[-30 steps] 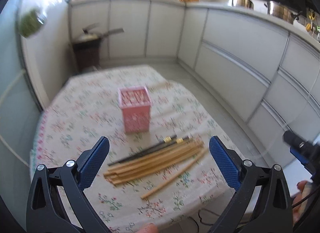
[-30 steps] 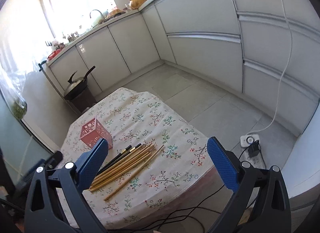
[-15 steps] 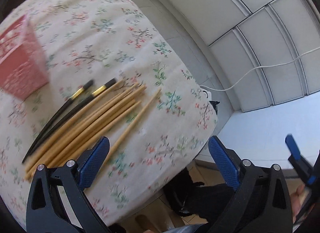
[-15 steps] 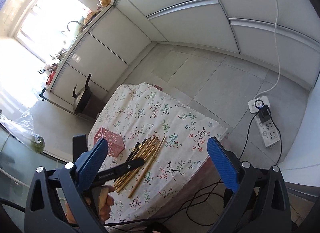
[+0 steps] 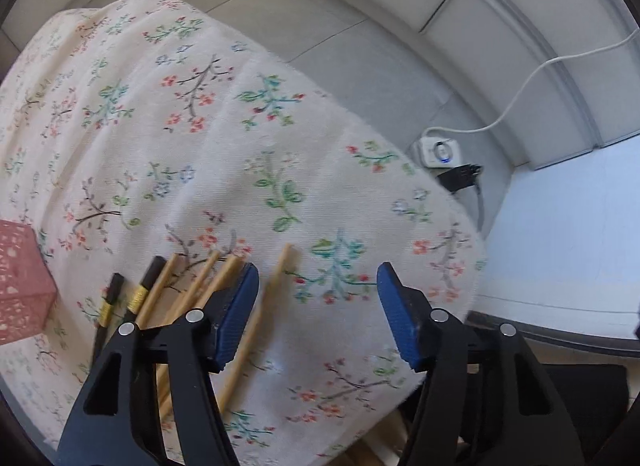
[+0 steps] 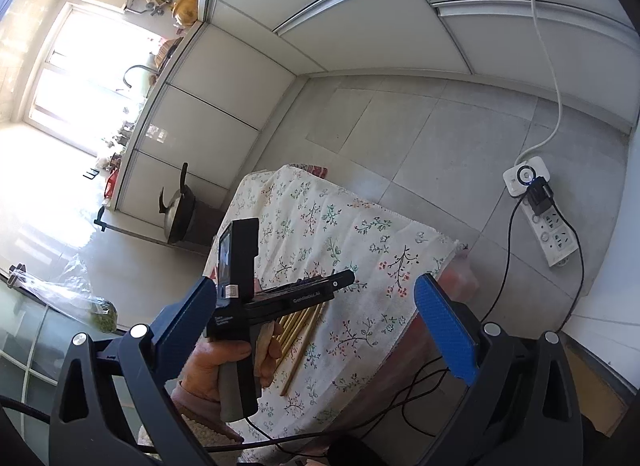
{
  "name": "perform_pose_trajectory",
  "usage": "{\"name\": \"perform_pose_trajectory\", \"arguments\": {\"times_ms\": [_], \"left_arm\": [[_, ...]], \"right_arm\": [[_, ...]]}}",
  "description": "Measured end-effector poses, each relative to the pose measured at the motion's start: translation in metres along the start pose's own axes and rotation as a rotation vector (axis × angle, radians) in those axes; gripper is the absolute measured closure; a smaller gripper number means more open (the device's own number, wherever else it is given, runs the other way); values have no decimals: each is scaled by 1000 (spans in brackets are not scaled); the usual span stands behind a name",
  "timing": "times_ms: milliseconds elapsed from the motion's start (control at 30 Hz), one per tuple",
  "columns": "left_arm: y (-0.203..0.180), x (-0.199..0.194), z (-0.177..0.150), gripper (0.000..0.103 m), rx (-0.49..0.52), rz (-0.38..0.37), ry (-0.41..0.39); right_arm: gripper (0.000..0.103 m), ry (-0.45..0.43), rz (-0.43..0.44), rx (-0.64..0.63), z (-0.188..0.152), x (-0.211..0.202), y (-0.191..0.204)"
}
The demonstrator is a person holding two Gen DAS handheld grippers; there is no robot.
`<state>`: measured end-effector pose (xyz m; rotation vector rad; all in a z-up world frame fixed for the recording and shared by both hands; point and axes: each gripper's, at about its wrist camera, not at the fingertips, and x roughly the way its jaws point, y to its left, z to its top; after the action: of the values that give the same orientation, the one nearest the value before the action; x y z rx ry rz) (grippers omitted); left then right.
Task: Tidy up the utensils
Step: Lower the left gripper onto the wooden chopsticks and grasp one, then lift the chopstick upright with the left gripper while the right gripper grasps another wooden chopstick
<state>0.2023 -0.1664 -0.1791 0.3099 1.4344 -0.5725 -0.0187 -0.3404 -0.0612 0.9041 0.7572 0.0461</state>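
Several wooden chopsticks (image 5: 188,294) and two black chopsticks with gold bands (image 5: 138,296) lie side by side on the floral tablecloth (image 5: 240,137). One wooden chopstick (image 5: 260,314) lies apart, to their right. A pink perforated holder (image 5: 18,278) stands at the left edge. My left gripper (image 5: 316,306) is open and empty, low over the cloth; the single chopstick lies just inside its left finger. My right gripper (image 6: 316,326) is open and empty, held high. In its view the left gripper's black body (image 6: 256,302) hangs over the chopsticks (image 6: 300,326).
The small table's edge (image 6: 420,266) drops to a tiled floor (image 6: 440,137). A white power strip with a black plug (image 6: 536,189) and cables lie on the floor to the right. White cabinets line the walls. A kettle on a dark stand (image 6: 180,213) is beyond the table.
My left gripper has dropped down close to the chopsticks and its jaws have narrowed somewhat. My right gripper has tilted and now looks down on the left one.
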Motion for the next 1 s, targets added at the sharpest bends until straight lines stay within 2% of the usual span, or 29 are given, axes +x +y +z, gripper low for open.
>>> {"name": "perform_pose_trajectory", "arguments": {"times_ms": [100, 167, 233, 267, 333, 400, 600, 700, 800, 900, 967, 1000], "left_arm": [[1, 9, -1, 51, 22, 37, 12], [0, 8, -4, 64, 72, 82, -13], [0, 5, -5, 91, 96, 110, -39], [-1, 4, -8, 93, 97, 111, -52], [2, 3, -12, 97, 90, 133, -92], [7, -9, -20, 99, 76, 118, -143], [26, -79, -56, 99, 11, 48, -305], [37, -121, -82, 99, -15, 8, -389], [47, -157, -113, 99, -53, -18, -480], [62, -191, -146, 99, -91, -33, -576], [75, -213, -163, 99, -123, -55, -647], [79, -223, -170, 99, -135, -67, -679]], "right_arm": [[7, 5, 3, -3, 0, 1, -1], [7, 7, 2, -6, 0, 2, -1], [7, 11, -3, -10, -1, 3, 2], [7, 14, -6, -12, -1, 4, 3], [7, 16, -14, -14, -3, 6, 4], [7, 8, -29, -18, -4, 7, 5], [7, 15, -123, -64, -9, 21, 16], [7, 78, -188, -97, -18, 44, 26], [7, 205, -235, -80, -30, 83, 35], [7, 267, -289, -63, -43, 115, 43], [10, 300, -316, -54, -50, 136, 49], [15, 311, -325, -45, -51, 145, 50]]}}
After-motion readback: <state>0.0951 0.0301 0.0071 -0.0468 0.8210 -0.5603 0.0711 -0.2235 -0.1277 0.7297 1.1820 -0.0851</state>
